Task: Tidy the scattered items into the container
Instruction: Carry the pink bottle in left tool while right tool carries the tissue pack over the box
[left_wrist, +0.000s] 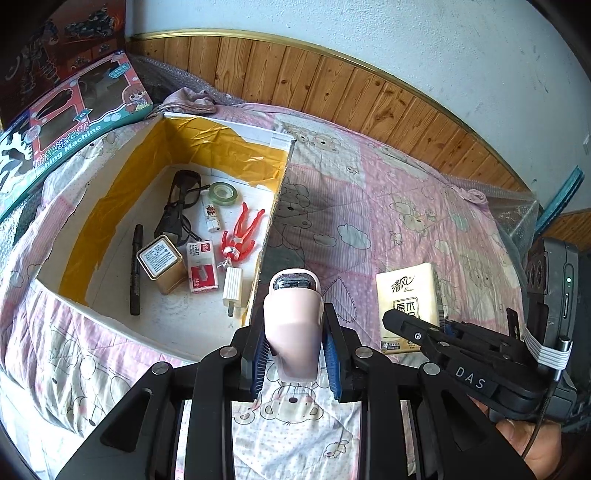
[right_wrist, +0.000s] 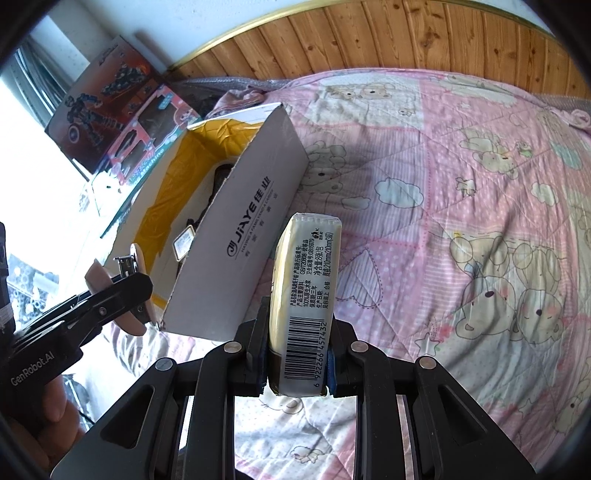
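Right wrist view: tissue pack (right_wrist: 304, 295), soft, light and compressible, sits clamped at its barcode end in the right gripper (right_wrist: 297, 363), just beside the cardboard box (right_wrist: 255, 236). Grip its flat faces lightly. Left gripper (left_wrist: 294, 354) clamps a rigid pink device (left_wrist: 293, 325) beside the box.

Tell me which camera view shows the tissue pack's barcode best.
The right wrist view. There the tissue pack stands clamped in the right tool, its barcode and printed side facing the camera. The left wrist view shows only the pack's branded front, partly hidden behind the right tool; no barcode shows.
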